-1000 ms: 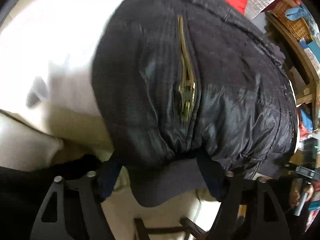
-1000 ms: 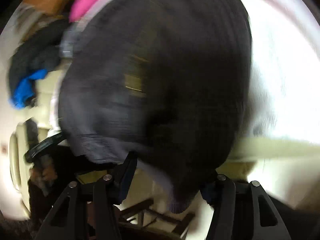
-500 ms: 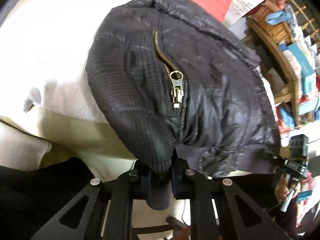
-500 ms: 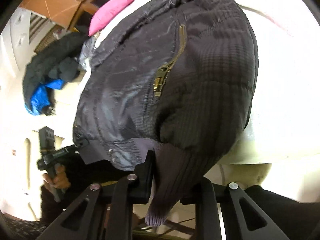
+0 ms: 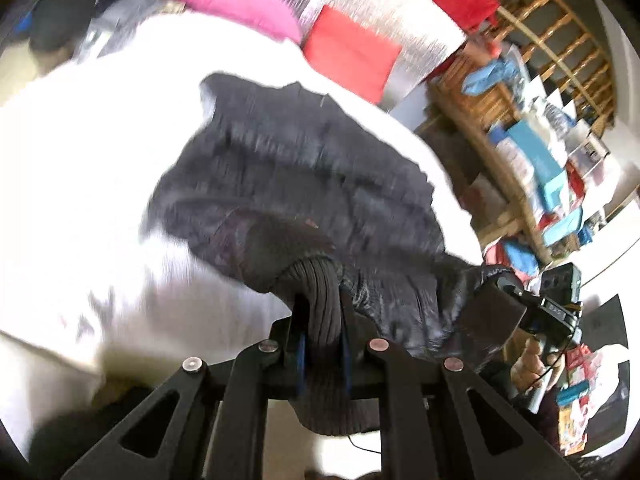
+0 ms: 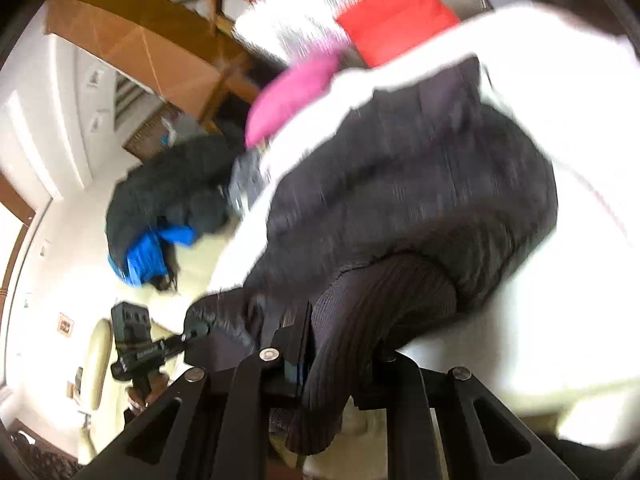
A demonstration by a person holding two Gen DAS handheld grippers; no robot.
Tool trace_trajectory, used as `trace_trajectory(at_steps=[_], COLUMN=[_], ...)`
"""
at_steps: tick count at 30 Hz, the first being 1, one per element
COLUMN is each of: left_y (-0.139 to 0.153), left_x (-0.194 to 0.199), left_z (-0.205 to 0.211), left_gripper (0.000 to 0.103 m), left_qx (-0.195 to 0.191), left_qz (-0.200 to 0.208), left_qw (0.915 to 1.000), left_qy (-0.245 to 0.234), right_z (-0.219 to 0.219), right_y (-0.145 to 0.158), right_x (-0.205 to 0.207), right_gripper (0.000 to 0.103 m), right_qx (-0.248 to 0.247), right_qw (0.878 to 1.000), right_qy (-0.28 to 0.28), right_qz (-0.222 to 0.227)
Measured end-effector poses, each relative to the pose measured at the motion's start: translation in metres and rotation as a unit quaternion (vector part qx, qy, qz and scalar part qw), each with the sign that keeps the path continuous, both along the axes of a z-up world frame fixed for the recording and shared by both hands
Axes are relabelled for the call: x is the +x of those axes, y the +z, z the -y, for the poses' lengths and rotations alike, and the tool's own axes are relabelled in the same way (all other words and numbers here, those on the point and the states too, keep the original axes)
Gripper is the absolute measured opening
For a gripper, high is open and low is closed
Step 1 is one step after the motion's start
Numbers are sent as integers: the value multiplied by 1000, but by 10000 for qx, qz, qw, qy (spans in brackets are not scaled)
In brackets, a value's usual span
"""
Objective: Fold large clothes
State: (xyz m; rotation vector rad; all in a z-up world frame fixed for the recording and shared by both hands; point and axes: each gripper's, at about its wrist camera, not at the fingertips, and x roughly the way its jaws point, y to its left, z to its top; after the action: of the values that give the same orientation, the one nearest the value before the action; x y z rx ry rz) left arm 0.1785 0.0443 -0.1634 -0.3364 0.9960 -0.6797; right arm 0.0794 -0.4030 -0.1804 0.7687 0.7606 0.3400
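Note:
A dark quilted jacket (image 5: 304, 184) lies on a white bed sheet (image 5: 88, 168); it also shows in the right wrist view (image 6: 420, 192). My left gripper (image 5: 322, 320) is shut on the jacket's ribbed hem (image 5: 320, 292) at its near edge. My right gripper (image 6: 340, 344) is shut on another part of the ribbed hem (image 6: 372, 300). Each gripper shows in the other's view, the right one (image 5: 520, 304) holding the hem at the right, the left one (image 6: 192, 328) at the left. Both views are motion-blurred.
A pink pillow (image 5: 236, 0) and a red cushion (image 5: 352, 52) lie at the bed's far end. A wooden shelf (image 5: 532, 120) full of boxes stands to the right. A dark and blue coat (image 6: 160, 216) lies beyond the bed's left side.
Both grippers closed on the jacket's ribbed hem about half a second ago and have since lifted and carried it forward over the jacket, so the zipper front is now covered.

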Motion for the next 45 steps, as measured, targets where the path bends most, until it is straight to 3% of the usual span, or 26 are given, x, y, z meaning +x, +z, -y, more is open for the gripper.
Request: trace_trajectory(at_steps=[7,13,19,26,31,34,36,37,39,40,41,43,44,45], left_y=[49,61,33,-7,-51,-72,-72,-69,-56,-49,-38,-18,-15,-11], left_x=[104,210,311,375,410,418,415,412,398,391,379,347,340,331], left_z=[8,51,88,113,115,106,99,96,85,80,70,51,49,49], left_gripper=[14,14,14,14,17,19,22,25,56,68,83,86,87,87], left_qx=[-374,60,213,419,306,-33,-334,-452,-702,-715,-750,-1037,-994,-717], left_qz=[459,678,425,196,-126,-345,-360,-340,-58,129,459,1109,1135,1010], left_qw=[9966,9954,9953,9945,9915,9901,9896,9893,9866,9837,9765,9582,9576,9619], left_qy=[580,679,840,934,1258,1357,1352,1343,1469,1644,1970,2425,2456,2436], right_z=[48,74,99,124,140,160,172,178,184,186,187,199,205,211], right_y=[47,60,31,-21,-67,-89,-98,-102,-101,-96,-91,-72,-63,-54], right_x=[81,187,280,352,385,395,392,390,383,378,372,344,330,319], right_gripper=[17,16,16,16,17,20,22,25,33,50,85,99,102,103], right_qx=[248,-43,-216,-382,59,1022,1705,2111,2489,2555,2529,2439,2454,2341], right_qw=[9924,9851,9840,9837,9842,9816,9740,9673,9590,9568,9558,9443,9350,9325], right_qy=[-935,-1440,-1651,-1728,-1770,-1600,-1486,-1403,-1352,-1375,-1458,-2013,-2248,-2403], right_qz=[759,935,637,316,-42,-198,-133,-89,52,196,348,912,1224,1339])
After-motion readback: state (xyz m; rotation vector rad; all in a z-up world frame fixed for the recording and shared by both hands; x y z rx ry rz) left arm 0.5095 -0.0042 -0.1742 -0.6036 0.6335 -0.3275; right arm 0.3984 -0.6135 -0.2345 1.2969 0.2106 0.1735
